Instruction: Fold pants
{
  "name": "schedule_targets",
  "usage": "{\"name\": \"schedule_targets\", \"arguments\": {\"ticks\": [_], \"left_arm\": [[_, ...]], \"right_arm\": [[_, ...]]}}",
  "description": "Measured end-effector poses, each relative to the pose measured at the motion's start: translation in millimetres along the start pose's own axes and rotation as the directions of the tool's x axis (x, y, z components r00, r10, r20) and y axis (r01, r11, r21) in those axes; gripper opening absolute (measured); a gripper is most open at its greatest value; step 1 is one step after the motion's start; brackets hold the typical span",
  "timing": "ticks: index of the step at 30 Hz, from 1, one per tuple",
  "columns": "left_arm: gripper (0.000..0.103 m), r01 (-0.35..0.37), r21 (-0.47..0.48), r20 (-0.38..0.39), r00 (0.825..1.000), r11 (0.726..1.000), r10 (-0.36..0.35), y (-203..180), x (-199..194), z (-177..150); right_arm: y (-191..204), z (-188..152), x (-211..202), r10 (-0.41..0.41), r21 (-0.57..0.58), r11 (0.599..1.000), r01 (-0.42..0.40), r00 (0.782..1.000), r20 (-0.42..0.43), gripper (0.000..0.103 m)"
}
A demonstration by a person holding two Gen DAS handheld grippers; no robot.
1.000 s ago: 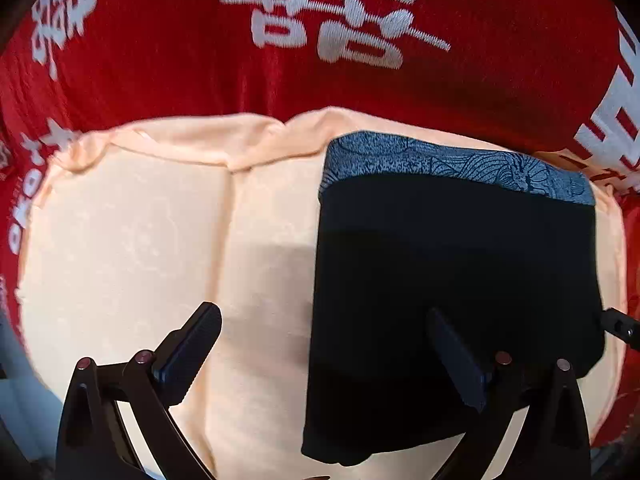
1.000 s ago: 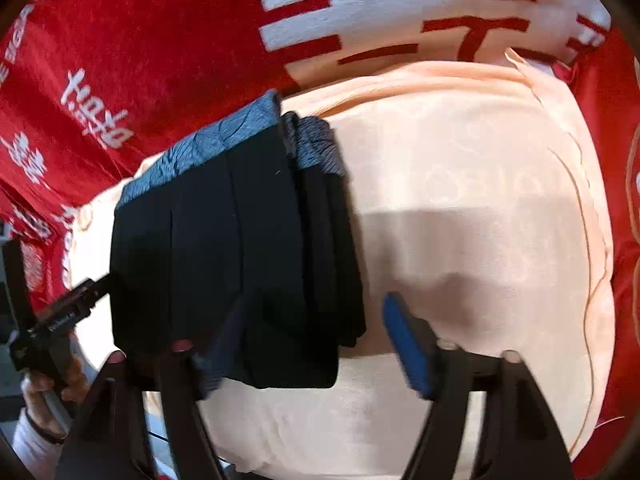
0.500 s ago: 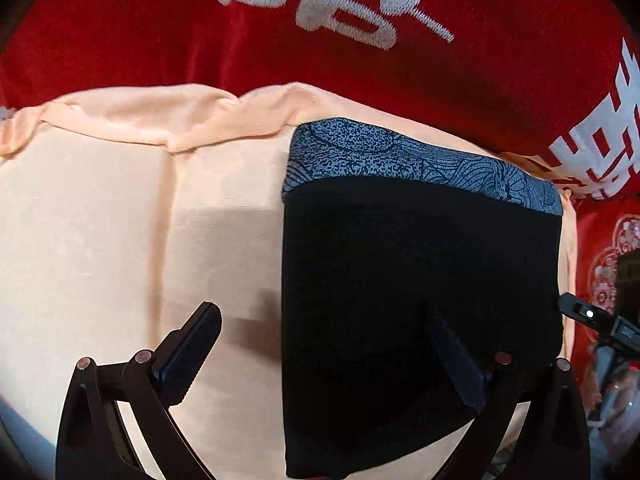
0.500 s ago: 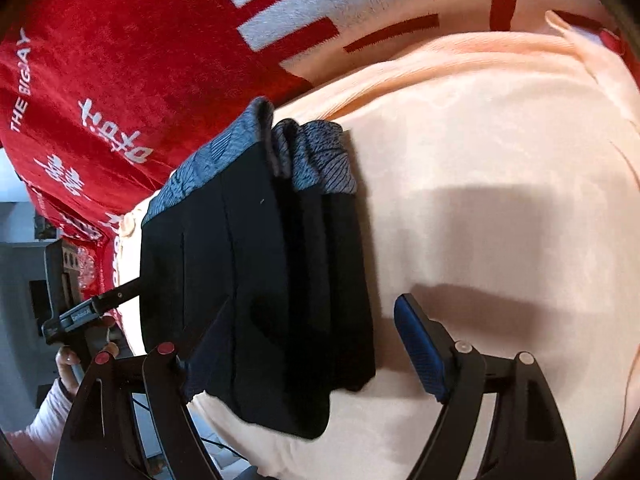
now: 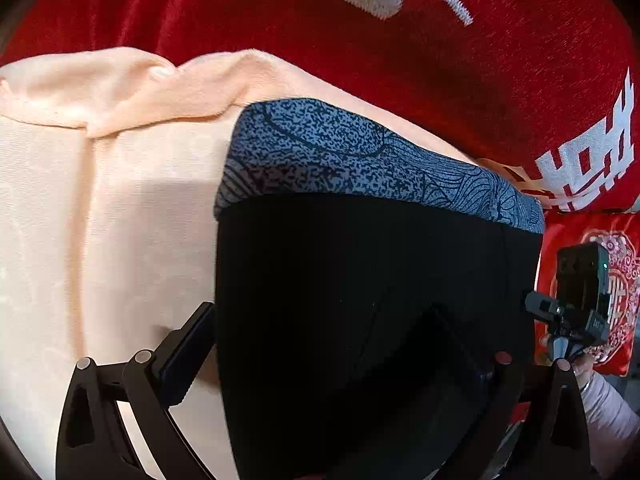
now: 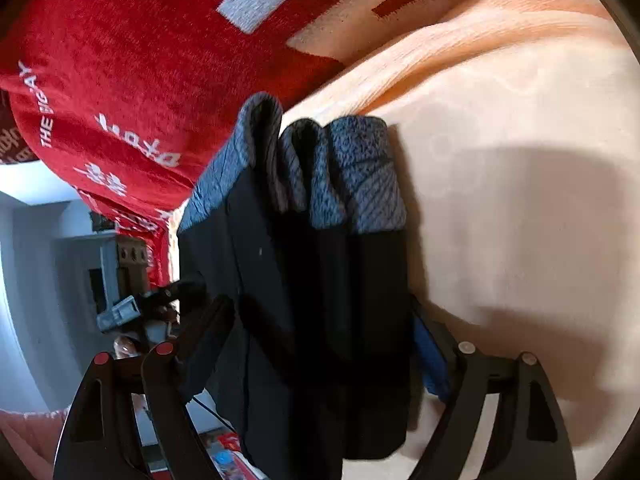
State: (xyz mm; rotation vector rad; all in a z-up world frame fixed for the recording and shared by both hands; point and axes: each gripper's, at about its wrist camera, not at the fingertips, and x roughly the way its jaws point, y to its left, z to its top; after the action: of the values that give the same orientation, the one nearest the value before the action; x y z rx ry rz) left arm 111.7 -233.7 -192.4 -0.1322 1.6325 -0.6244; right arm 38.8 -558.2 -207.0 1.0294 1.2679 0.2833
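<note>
Pants: the black pants (image 5: 372,320) with a blue-grey patterned waistband (image 5: 360,164) sit folded into a compact bundle on the peach sheet (image 5: 100,240), waistband end away from both cameras.
Folds: in the right wrist view the pants (image 6: 320,300) show several stacked layers, the waistband (image 6: 360,184) doubled over in three or four ridges.
Left claw: the left claw (image 5: 332,352) stands wide, one finger on the peach sheet just beside the bundle's edge, the other over the black fabric; whether it presses or merely hovers, I cannot tell. It has hold of nothing that I can see.
Right claw: the right claw (image 6: 320,344) straddles the near end of the bundle, its blue-padded finger (image 6: 430,356) at one side and the dark finger at the other. The jaws are spread about as wide as the bundle; a firm grip is not plain.
Bedding: a red blanket (image 5: 400,60) with white characters lies beyond the peach sheet (image 6: 520,200) in both views.
Far side: the right claw's body (image 5: 576,304) shows at the edge of the left wrist view, against a red patterned cushion (image 5: 616,280).
</note>
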Motion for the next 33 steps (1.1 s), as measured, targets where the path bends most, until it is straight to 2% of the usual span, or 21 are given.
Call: {"name": "schedule_targets", "arguments": {"ticks": [3, 8, 11, 13, 15, 19, 27, 33], "left_arm": [[0.103, 0.013, -0.022, -0.005, 1.000, 1.000, -0.013, 1, 3, 1], [0.103, -0.005, -0.045, -0.011, 1.000, 0.999, 0.004, -1, 3, 0], [0.103, -0.010, -0.071, -0.008, 1.000, 0.997, 0.009, -3, 2, -3], [0.086, -0.012, -0.043, 0.035, 0.999, 0.999, 0.014, -13, -3, -8], [0.075, -0.031, -0.009, 0.075, 0.997, 0.999, 0.031, -24, -11, -14], [0.062, -0.057, 0.010, 0.121, 0.991, 0.998, 0.055, -39, -26, -25], [0.060, -0.070, 0.027, 0.148, 0.987, 0.997, 0.065, -50, -70, -57], [0.060, -0.093, 0.039, 0.135, 0.987, 0.995, 0.087, -48, -94, -93]], "right_arm": [[0, 0, 0, 0.003, -0.001, 1.000, -0.003, 1.000, -0.003, 0.086], [4, 3, 2, -0.040, 0.013, 0.999, 0.040, 0.999, -0.016, 0.086], [8, 5, 3, -0.083, 0.022, 0.996, 0.084, 0.996, -0.031, 0.079], [8, 2, -2, -0.075, 0.034, 0.996, 0.077, 0.996, -0.044, 0.065], [10, 0, -7, -0.057, 0.040, 0.997, 0.058, 0.998, -0.038, 0.056], [22, -8, -19, -0.031, 0.030, 0.999, 0.032, 0.999, -0.014, 0.046], [48, -38, -38, 0.016, 0.005, 1.000, -0.015, 0.999, -0.030, 0.045], [61, -84, -39, 0.028, 0.012, 1.000, -0.027, 0.999, -0.047, 0.045]]}}
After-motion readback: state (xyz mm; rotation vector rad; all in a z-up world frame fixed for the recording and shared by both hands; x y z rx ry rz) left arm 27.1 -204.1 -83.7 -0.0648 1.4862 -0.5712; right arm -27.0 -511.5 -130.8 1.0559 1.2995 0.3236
